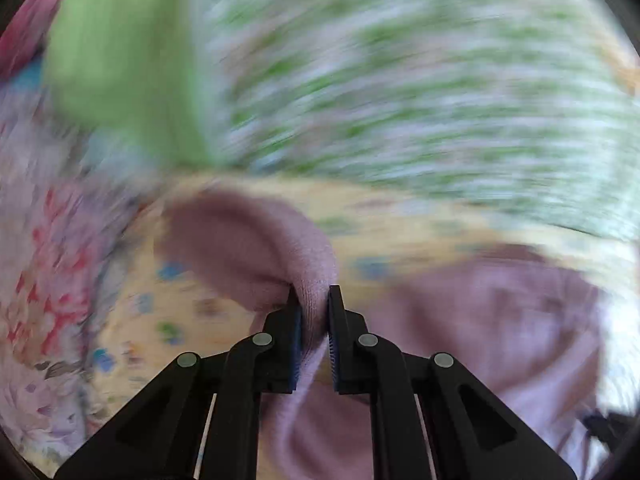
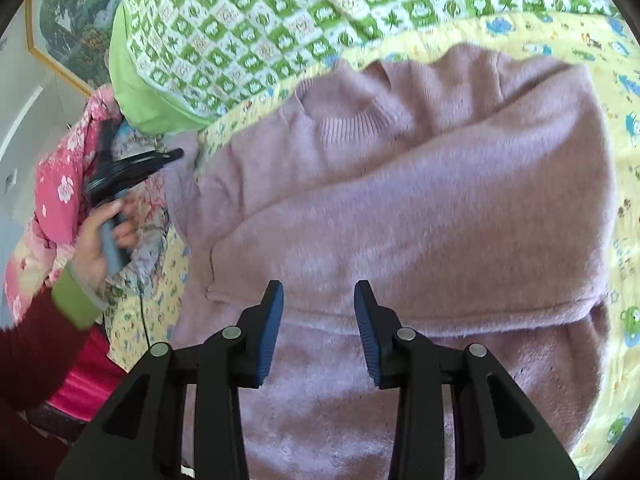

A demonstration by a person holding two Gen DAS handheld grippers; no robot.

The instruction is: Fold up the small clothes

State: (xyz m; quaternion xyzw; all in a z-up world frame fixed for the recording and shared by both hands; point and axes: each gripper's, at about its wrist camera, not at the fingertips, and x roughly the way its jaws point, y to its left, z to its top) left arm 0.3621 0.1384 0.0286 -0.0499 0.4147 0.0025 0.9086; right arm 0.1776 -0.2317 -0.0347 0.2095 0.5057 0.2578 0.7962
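Pinched on a fold of the lilac sweater (image 1: pixel 248 248), the left tool (image 1: pixel 314 312) grips at its nine-o'clock edge, while the right tool (image 2: pixel 319 312) hovers spread above it.

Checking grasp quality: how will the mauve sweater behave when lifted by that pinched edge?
Probably floppy: the sweater bunches and drapes where the left gripper pinches it. Its fuzzy knit likely resists slipping. The rest, lying on the yellow blanket, would probably trail behind.

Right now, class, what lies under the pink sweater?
The pink sweater lies on a yellow patterned sheet that shows around its edges, with a green checked quilt behind it. Whatever lies beneath the sweater's middle is covered and cannot be seen.
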